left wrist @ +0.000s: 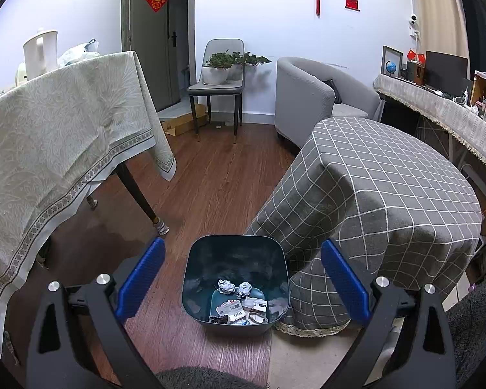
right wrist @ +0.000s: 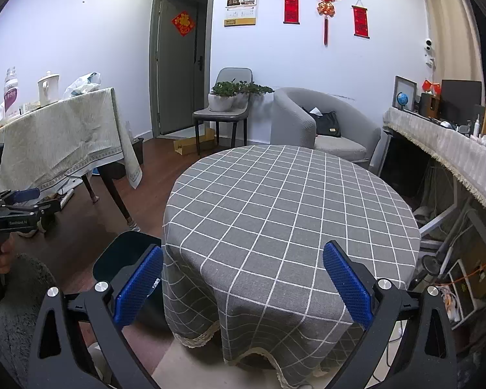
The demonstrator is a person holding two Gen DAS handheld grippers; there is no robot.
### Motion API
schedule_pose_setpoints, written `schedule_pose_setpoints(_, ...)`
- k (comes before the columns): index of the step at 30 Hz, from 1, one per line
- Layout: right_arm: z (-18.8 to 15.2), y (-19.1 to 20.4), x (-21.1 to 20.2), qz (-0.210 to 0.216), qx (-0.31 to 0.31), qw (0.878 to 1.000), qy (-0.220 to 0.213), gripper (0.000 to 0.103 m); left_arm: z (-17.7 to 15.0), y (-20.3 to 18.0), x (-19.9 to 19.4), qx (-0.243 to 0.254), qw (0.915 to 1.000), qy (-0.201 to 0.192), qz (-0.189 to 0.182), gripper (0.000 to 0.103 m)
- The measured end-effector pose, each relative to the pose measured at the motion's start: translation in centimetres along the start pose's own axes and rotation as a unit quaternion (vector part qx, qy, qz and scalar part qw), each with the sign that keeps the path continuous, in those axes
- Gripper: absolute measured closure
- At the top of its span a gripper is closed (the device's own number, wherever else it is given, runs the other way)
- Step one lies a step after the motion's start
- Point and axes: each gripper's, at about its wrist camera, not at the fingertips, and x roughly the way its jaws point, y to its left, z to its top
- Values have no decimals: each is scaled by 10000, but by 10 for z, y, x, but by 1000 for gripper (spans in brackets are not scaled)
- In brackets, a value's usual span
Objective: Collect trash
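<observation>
A dark teal trash bin [left wrist: 207,259] stands on the wood floor beside the round table. Inside it lie crumpled paper balls [left wrist: 226,287], wrappers and labelled scraps [left wrist: 239,311]. My left gripper [left wrist: 241,278] is open and empty, hovering above the bin with its blue pads either side of it. My right gripper [right wrist: 243,283] is open and empty, facing the round table with the grey checked cloth [right wrist: 291,214], whose top shows nothing on it. The bin [right wrist: 120,259] shows at that view's lower left, partly behind the left pad. The left gripper's body [right wrist: 16,207] shows at the far left.
A table with a pale green cloth [left wrist: 48,136] stands on the left, with a kettle [left wrist: 40,52] on it. A chair with potted plants [left wrist: 220,74], a grey armchair [left wrist: 307,94] and a cluttered desk [left wrist: 444,107] line the far side. A grey rug [left wrist: 194,379] lies below.
</observation>
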Motion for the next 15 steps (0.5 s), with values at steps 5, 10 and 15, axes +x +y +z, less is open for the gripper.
schedule_pose_setpoints(5, 0, 0, 0, -1, 3, 10000, 0, 3, 0, 0, 0, 5, 10000, -3, 1, 5)
schedule_pose_setpoints(10, 0, 0, 0, -2, 1, 10000, -1, 3, 0, -1, 1, 27, 10000, -5, -2, 4)
schedule_pose_setpoints(15, 0, 1, 0, -4, -5, 10000, 0, 3, 0, -1, 1, 33, 10000, -3, -2, 4)
